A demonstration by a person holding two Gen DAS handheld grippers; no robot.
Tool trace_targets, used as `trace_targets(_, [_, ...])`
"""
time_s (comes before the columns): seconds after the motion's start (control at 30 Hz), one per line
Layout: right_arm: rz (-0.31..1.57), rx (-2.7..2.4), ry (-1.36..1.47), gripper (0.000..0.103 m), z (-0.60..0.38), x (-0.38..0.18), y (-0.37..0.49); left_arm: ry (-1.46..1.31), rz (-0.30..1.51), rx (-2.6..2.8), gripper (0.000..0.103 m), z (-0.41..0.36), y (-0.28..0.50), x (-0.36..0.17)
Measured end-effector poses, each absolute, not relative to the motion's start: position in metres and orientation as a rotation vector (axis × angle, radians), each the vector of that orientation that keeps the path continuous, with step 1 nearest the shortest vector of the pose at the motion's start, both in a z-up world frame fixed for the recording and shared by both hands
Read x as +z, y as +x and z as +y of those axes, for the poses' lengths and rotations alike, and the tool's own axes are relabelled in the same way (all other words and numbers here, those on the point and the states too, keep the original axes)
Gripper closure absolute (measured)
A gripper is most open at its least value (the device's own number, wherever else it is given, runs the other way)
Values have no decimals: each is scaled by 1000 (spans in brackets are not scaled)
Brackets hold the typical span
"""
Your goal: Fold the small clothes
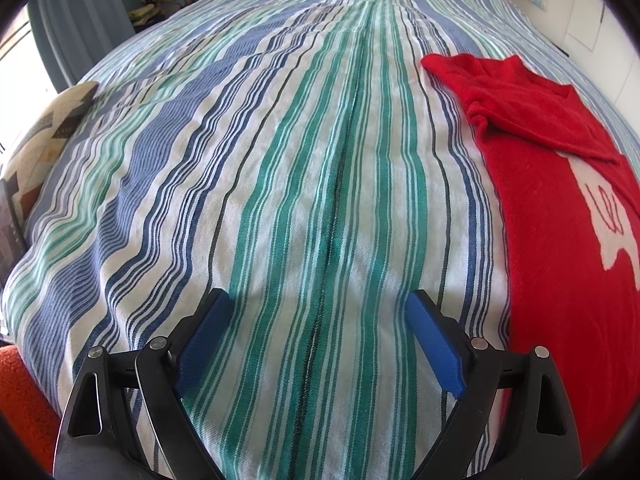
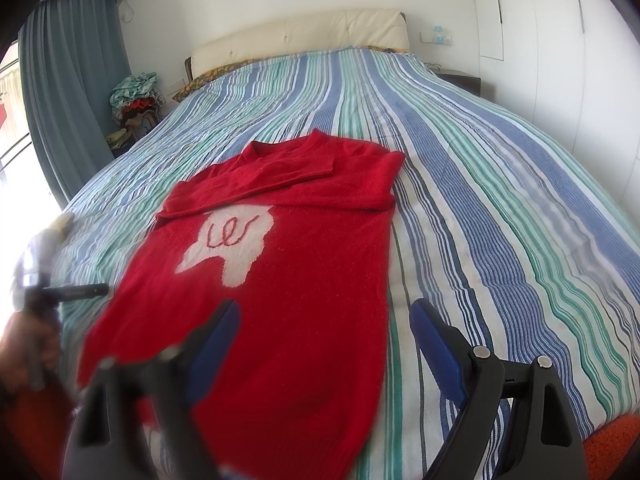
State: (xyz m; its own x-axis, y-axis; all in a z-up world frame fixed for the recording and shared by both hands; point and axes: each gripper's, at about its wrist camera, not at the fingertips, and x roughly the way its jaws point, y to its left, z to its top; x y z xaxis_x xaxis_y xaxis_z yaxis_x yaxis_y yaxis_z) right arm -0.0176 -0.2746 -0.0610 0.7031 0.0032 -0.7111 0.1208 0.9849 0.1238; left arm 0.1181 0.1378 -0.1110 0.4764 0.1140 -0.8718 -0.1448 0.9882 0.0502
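- The red sweater (image 2: 280, 248) lies flat on the striped bedspread (image 2: 500, 200), both sleeves folded across its chest above a white patch (image 2: 228, 248).
- The right gripper (image 2: 324, 320) hovers low over the sweater's hem, jaws wide, holding nothing.
- The left gripper (image 1: 318, 312) hangs over bare bedspread beside the sweater, jaws wide and empty.

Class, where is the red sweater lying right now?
The red sweater lies flat on the striped bedspread, directly ahead of the right gripper and right of the left gripper.

Both wrist views low over bed (image 1: 320, 160)
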Motion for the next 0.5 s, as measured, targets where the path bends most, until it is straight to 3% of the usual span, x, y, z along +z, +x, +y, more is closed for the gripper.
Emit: trace_targets(0.5, [790,-65,166,17,-275,-61,-18,-15,1066,163,10,136,118,-113])
